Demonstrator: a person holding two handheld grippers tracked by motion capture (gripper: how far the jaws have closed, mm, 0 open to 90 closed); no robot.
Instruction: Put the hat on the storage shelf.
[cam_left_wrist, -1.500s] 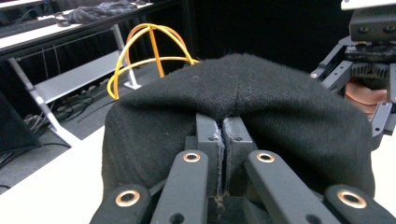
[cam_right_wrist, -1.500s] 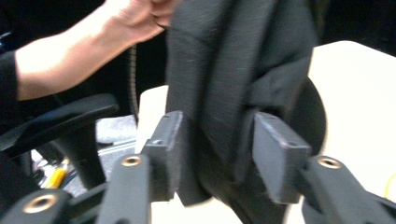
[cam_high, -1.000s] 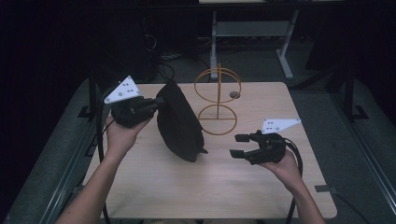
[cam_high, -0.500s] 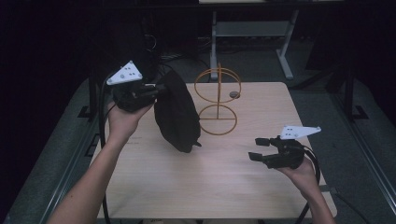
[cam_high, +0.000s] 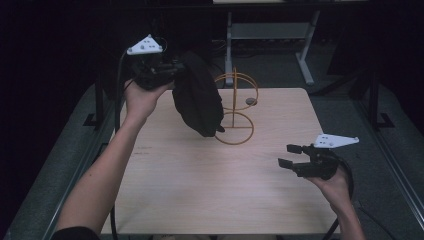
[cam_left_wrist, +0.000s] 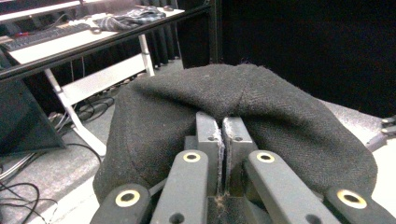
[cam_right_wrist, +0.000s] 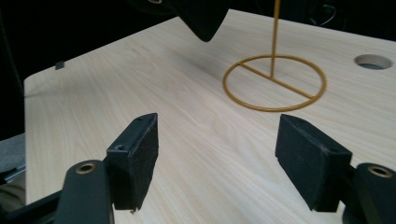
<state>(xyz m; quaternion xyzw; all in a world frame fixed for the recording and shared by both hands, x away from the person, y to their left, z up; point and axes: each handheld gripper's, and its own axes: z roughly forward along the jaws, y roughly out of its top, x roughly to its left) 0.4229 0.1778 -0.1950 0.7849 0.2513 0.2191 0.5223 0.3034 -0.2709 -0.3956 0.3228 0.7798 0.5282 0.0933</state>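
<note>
- High view: a pale wooden table (cam_high: 200, 190) seen from above, dark floor all round. A gold wire stand (cam_high: 235, 112) is the landmark: a flat ring as base on the far half of the table, a thin upright post, and an upright ring on top.
- The left gripper (cam_high: 167, 70) is raised above the table's far left corner, to the left of the stand. Its jaws are clamped on the edge of a black hat (cam_high: 197, 97).
- The hat hangs from the gripper in the air, its lower tip just left of the stand's base and in front of the stand's left side.
- The right gripper (cam_high: 290, 156) sits low over the table's right edge, nearer the person than the stand and well apart from it. Its jaws stand apart with nothing between them.
- A round hole (cam_high: 251, 101) in the table lies just behind and right of the stand.
- Left gripper view: the two jaws are pressed together, pinching a fold of the hat's (cam_left_wrist: 280, 121) black woven cloth, which bulges beyond them.
- A white-legged desk (cam_left_wrist: 70, 42) stands on the floor, upper left.
- Right gripper view: the two padded jaws are wide apart over bare wood. The stand's (cam_right_wrist: 274, 83) base ring and post lie ahead. The hat's (cam_right_wrist: 203, 16) tip hangs to the left of the post, off the table. The hole (cam_right_wrist: 372, 61) is right of the base.
</note>
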